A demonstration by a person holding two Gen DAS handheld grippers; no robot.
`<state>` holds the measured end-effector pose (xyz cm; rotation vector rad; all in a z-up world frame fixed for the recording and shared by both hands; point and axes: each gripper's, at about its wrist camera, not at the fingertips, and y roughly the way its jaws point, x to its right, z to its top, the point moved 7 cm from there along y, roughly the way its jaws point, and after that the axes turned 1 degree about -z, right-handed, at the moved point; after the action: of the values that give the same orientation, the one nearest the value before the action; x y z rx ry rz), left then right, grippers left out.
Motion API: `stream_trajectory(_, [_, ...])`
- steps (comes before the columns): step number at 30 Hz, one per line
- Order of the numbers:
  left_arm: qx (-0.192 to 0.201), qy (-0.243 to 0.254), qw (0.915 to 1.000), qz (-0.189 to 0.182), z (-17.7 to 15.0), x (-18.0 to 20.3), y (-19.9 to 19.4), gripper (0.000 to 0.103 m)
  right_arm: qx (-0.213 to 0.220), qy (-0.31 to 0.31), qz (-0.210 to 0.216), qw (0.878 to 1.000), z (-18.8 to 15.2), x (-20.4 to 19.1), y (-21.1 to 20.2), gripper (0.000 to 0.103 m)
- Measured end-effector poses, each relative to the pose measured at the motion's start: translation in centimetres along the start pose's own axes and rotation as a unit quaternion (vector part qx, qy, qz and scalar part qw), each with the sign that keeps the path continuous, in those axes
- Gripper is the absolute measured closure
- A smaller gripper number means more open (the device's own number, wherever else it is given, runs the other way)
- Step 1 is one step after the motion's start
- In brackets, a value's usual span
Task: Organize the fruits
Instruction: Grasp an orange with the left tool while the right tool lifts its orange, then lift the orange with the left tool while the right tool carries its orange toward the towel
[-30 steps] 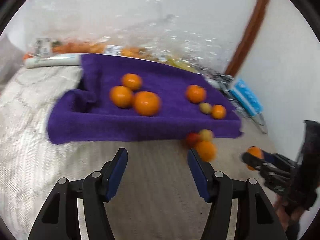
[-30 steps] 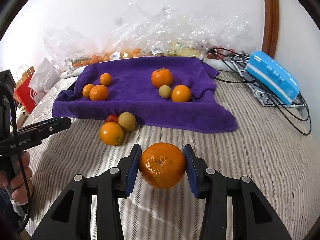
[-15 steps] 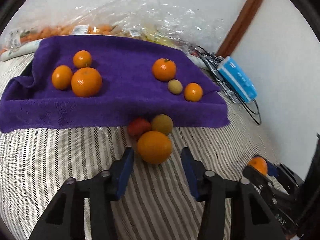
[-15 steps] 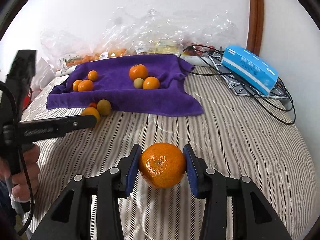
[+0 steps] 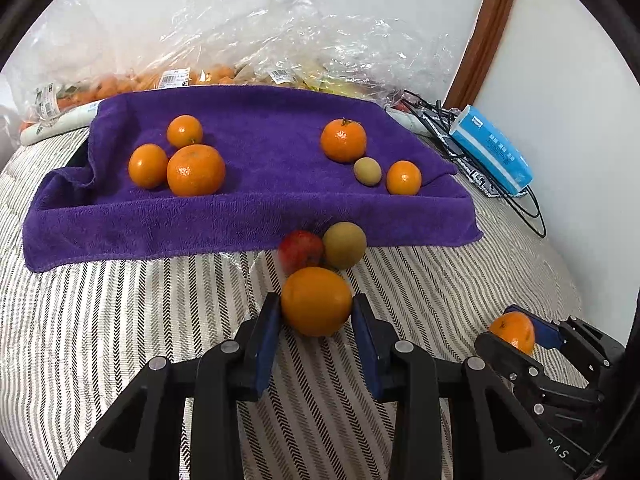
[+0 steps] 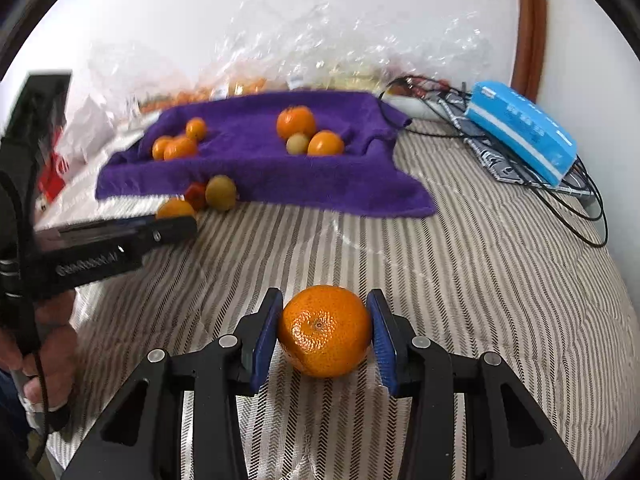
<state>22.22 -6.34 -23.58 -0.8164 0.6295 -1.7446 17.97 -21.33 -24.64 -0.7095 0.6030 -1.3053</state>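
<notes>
Fruits sit in three spots. On the purple towel (image 5: 256,200): three oranges (image 5: 195,169) grouped left; one stemmed orange (image 5: 343,140), a small greenish fruit (image 5: 367,171) and a small orange (image 5: 403,177) grouped right. Off its front edge, on the striped bedcover (image 5: 100,340): a red fruit (image 5: 300,249) and a yellow-green fruit (image 5: 344,245), touching each other.

Your left gripper (image 5: 316,322) is closing on a smooth orange (image 5: 316,301) that sits just in front of those two; the pads look to be at its sides, or nearly. Your right gripper (image 6: 325,336) is clamped on a dimpled mandarin (image 6: 324,330), well clear of the towel, above bare bedcover.

Writing: the left gripper's side carries white lettering, blurred in the right wrist view, not readable for sure. Barcode stickers (image 5: 175,77) on the clear plastic bags (image 5: 280,40) behind the towel are too small to read. Print on the blue pack (image 5: 494,148) is also illegible.

Obstacles: the red and yellow-green fruits crowd the left fingertips. Black cables (image 6: 560,196) lie right, under the blue pack.
</notes>
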Motion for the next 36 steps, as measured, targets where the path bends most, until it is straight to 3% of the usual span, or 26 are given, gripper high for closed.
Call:
stream_trajectory(9, [0.006, -0.028, 0.9991, -0.03, 0.2, -0.7, -0.1, 0.069, -0.006, -0.005, -0.01, 1.0, -0.7, 0.3, 0.0, 0.06])
stream_trajectory(23, [0.013, -0.052, 0.9977, -0.041, 0.3, -0.9, -0.2, 0.069, -0.005, 0.003, -0.009, 1.0, -0.8, 0.5, 0.3, 0.06])
stream_trajectory(36, [0.039, -0.02, 0.9971, -0.062, 0.5, 0.6, -1.7, 0.069, 0.002, 0.006, 0.008, 1.0, -0.5, 0.2, 0.0, 0.06])
